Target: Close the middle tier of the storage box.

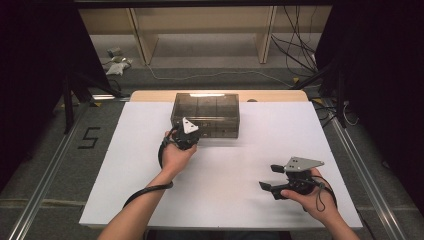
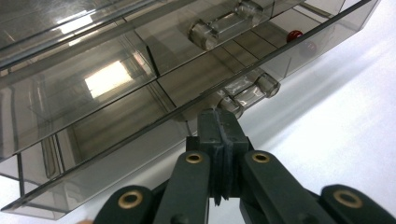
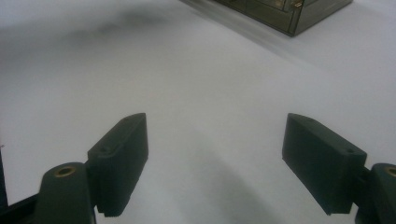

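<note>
We see a smoky, see-through drawer box [image 1: 205, 115] standing level at the far middle of the white worktop [image 1: 150, 165]. Its lower drawer [image 2: 140, 154] stands slightly out, with our left tool [image 2: 219, 122] pressed against its clear bar handle [image 2: 247, 93]. A small red thing [image 2: 294, 35] lies in one far compartment.

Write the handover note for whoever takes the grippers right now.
Left gripper: jaws shut, tips at the clear handle of the lower drawer of the smoked plastic drawer box; whether they pinch it cannot be told.
Right gripper: open, holding nothing, over the white table near the right front.
Box: at the table's back centre; something small and red lies inside.
Done: left gripper has reached the handle.
Left: probably pulling that drawer out.
</note>
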Demonstrator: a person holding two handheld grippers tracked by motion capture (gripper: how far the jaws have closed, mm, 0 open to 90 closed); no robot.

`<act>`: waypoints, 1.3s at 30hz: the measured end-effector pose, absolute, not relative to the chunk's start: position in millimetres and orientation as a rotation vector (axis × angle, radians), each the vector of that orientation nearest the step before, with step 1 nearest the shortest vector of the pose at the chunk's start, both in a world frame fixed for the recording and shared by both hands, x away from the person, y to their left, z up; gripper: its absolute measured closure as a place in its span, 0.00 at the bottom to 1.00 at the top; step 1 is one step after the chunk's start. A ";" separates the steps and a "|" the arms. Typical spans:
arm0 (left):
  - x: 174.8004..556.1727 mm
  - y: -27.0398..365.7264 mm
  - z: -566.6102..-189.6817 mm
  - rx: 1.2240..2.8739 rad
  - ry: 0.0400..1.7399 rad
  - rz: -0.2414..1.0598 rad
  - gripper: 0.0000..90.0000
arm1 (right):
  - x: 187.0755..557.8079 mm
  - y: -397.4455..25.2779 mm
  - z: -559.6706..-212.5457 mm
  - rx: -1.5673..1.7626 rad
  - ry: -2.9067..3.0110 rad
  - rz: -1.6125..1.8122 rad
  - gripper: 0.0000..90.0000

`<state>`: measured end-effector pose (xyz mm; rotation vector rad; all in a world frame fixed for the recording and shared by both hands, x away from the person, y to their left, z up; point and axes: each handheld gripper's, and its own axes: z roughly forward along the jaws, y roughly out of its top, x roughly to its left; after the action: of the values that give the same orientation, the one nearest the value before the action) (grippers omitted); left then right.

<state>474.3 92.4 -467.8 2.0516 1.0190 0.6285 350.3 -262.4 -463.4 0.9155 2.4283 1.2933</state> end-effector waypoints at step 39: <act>480.8 92.4 -467.9 2.054 1.030 0.627 1.00 | 350.1 -262.3 -463.3 0.911 2.428 1.295 0.26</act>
<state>480.8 92.4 -467.9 2.0540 1.0300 0.6270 350.1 -262.3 -463.3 0.9107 2.4281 1.2950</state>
